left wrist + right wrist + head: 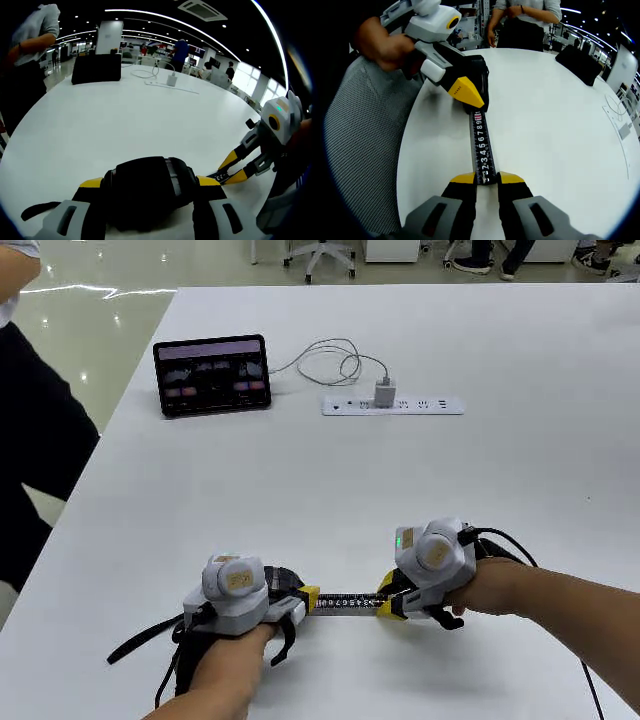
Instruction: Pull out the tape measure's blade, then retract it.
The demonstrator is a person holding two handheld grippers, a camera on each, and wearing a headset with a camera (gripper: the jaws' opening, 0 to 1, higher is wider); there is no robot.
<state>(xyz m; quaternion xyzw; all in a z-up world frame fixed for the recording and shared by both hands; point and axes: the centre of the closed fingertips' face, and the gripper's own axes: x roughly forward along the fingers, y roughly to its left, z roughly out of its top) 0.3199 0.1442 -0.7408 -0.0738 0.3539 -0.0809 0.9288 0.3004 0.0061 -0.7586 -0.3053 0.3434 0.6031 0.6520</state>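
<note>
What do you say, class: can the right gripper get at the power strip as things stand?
Probably not yet: the right gripper is shut on the blade, drawn from the case that the left gripper clamps. The table toward the power strip is bare, so only that grip and distance hinder it.

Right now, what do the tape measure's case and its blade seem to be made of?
The case is probably black plastic or rubber: matte, with soft highlights and moulded ridges. The blade is probably thin painted metal: dark with white printed numbers, spanning straight between the case and the right gripper. The look alone cannot confirm either.
</note>
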